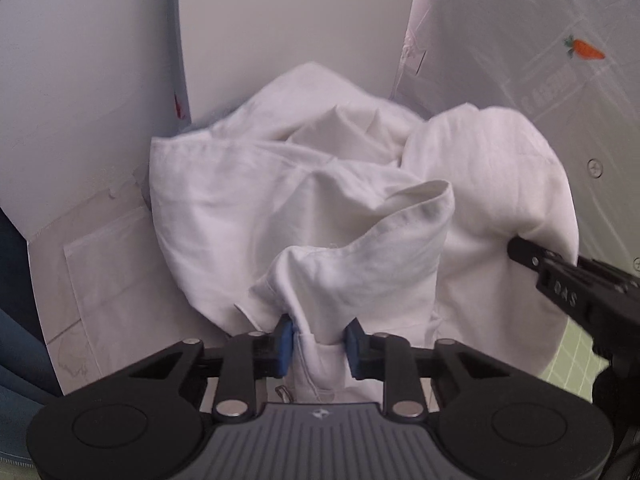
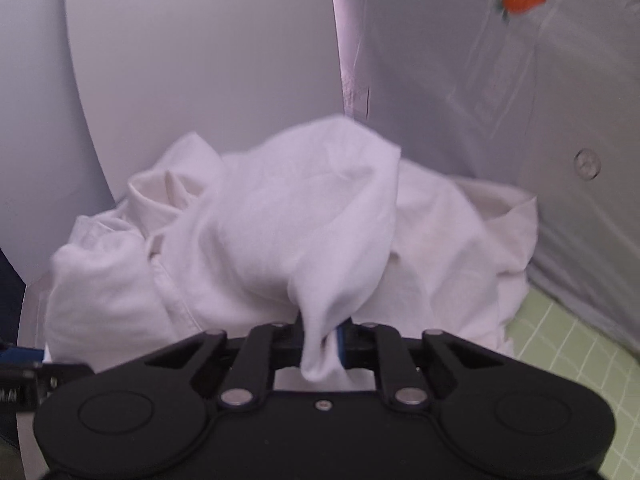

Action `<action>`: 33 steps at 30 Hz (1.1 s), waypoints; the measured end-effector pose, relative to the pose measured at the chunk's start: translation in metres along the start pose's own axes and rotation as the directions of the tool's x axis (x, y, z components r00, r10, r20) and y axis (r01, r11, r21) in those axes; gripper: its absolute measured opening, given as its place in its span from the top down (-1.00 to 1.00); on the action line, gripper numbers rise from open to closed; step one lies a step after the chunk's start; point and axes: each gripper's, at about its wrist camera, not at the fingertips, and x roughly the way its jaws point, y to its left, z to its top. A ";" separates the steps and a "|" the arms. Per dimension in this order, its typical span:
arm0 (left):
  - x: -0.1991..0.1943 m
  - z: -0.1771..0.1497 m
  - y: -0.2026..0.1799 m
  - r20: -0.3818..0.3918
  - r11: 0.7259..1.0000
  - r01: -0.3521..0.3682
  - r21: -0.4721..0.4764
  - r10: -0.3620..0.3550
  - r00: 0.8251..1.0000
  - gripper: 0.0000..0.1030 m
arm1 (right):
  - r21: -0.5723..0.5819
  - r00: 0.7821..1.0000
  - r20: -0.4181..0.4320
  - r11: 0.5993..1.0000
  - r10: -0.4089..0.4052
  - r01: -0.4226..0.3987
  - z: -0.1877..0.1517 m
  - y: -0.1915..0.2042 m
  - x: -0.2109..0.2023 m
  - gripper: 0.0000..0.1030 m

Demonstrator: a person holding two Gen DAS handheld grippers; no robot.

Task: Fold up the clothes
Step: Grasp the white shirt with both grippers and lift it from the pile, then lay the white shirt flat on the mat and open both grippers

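A crumpled white garment [image 1: 312,184] lies bunched on a white surface between white panels; it also shows in the right wrist view [image 2: 280,216]. My left gripper [image 1: 319,340] is shut on a fold of the garment near a seamed edge, its blue pads pinching the cloth. My right gripper [image 2: 320,340] is shut on another bunch of the same garment, which drapes over its jaws. In the left wrist view the right gripper's black body comes in from the right, its tip buried in the cloth [image 1: 516,246].
White panels [image 1: 280,20] stand behind and at both sides. A clear plastic sheet with an orange carrot print [image 1: 586,49] hangs at the right. A green grid mat [image 2: 568,344] lies at the lower right. Dark blue fabric [image 1: 16,280] is at the left edge.
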 end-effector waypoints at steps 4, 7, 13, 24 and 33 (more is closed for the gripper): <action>-0.038 -0.001 -0.031 0.104 0.996 0.033 0.088 -0.042 0.994 0.58 | 0.006 0.988 0.136 0.997 -0.074 0.074 -0.006 -0.001 -0.055 0.85; -0.062 -0.004 -0.054 0.127 0.986 0.099 0.131 -0.116 0.985 0.58 | 0.034 0.969 0.210 0.992 -0.127 0.123 -0.010 -0.008 -0.098 0.85; -0.083 -0.039 -0.104 0.062 0.951 0.231 0.205 -0.248 0.967 0.59 | 0.133 0.930 0.226 0.955 -0.289 0.264 -0.032 -0.046 -0.158 0.85; -0.146 -0.175 -0.226 -0.107 0.825 0.412 0.386 -0.403 0.909 0.59 | 0.295 0.856 0.140 0.846 -0.498 0.444 -0.133 -0.113 -0.289 0.84; -0.208 -0.302 -0.350 -0.185 0.743 0.482 0.464 -0.451 0.873 0.60 | 0.308 0.838 0.076 0.812 -0.540 0.495 -0.231 -0.181 -0.416 0.84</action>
